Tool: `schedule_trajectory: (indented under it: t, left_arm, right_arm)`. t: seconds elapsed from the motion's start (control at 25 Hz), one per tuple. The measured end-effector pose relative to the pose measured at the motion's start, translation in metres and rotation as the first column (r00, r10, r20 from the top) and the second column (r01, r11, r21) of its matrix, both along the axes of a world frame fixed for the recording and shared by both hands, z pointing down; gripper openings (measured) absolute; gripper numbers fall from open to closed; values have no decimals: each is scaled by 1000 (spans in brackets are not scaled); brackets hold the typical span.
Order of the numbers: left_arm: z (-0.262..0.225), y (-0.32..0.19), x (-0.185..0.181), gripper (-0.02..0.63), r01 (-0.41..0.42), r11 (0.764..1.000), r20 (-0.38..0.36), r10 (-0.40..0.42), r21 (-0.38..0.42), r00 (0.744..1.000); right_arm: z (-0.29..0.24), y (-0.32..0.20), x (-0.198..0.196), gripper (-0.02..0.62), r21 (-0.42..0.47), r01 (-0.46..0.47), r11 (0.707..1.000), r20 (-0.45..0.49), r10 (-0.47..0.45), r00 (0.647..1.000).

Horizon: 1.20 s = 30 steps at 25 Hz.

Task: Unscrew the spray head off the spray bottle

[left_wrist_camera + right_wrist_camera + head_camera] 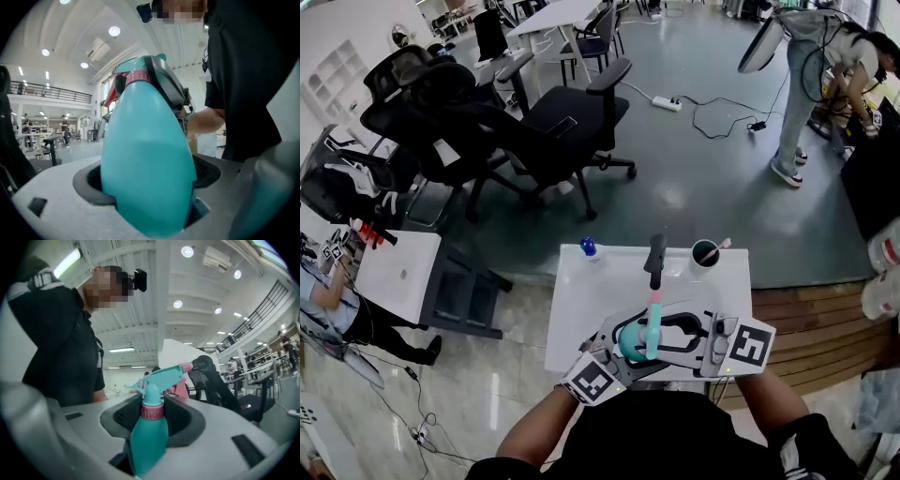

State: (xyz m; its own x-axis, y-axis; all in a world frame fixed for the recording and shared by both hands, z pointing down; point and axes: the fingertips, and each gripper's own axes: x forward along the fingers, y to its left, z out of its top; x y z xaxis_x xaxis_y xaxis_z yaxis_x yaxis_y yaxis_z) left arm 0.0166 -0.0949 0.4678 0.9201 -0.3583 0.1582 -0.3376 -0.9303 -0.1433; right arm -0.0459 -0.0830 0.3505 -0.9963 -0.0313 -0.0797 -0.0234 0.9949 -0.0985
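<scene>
Two grips share the spray bottle point(147, 154), held up above the white desk point(581, 309): the left gripper point(149, 197) has its fingers pinching the teal body, and the right gripper point(151, 418) has its fingers closed on the pink collar point(152, 409) under the spray head point(159, 376). Likely best: clamp the body steady, set the right fingers square on the collar, and turn about the bottle's axis without levering the nozzle.

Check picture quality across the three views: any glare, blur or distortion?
Head view: strong fisheye bend, with a pale glare patch on the floor. Left gripper view: the bottle fills the frame and looks slightly soft; the corners are dark. Right gripper view: the spray head is sharp, and the ceiling lights are blown out.
</scene>
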Motion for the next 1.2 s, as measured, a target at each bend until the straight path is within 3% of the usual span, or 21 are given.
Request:
schedule_trajectory:
  t: [0.16, 0.28, 0.32, 0.4, 0.48, 0.6, 0.72, 0.84, 0.92, 1.08, 1.2]
  left_arm:
    - [-16, 17, 12, 472, -92, 996, -42, 92, -3, 995]
    - [-29, 9, 17, 472, -36, 999, -96, 36, -6, 995]
    - [-25, 3, 15, 472, -3, 1000, -79, 3, -3, 997]
    - [-12, -12, 6, 472, 92, 996, -36, -92, -7, 995]
    - [-4, -30, -7, 472, 221, 975, -16, -222, -27, 975]
    - [9, -53, -31, 471, 399, 917, 34, -398, -27, 917]
    - [21, -67, -48, 471, 512, 859, 78, -510, -4, 856]
    - [37, -72, -56, 471, 577, 817, 107, -574, -1, 812]
    - [39, -74, -56, 471, 599, 801, 114, -596, 8, 795]
    - [36, -76, -52, 471, 610, 791, 112, -610, 32, 785]
    - [34, -74, -48, 471, 600, 799, 109, -600, 42, 792]
  right_arm:
    - [-10, 16, 10, 152, 21, 157, 987, 15, -157, 987]
    - [-15, 12, 12, 158, 12, 160, 987, 50, -161, 986]
    - [-17, 9, 12, 168, 4, 143, 990, 66, -143, 988]
    - [-17, 1, 13, 251, -14, 79, 997, 84, -77, 993]
    - [-11, -12, 17, 275, -32, -26, 999, 78, 29, 997]
    - [3, -33, 24, 275, -69, -189, 979, 38, 192, 981]
    - [19, -46, 25, 270, -89, -299, 950, -17, 299, 954]
    - [29, -50, 18, 257, -131, -352, 927, -51, 348, 936]
    - [31, -52, 12, 252, -163, -379, 911, -57, 375, 925]
    - [30, -58, 5, 230, -173, -436, 883, -67, 431, 900]
    - [31, -63, 5, 205, -155, -468, 870, -82, 461, 884]
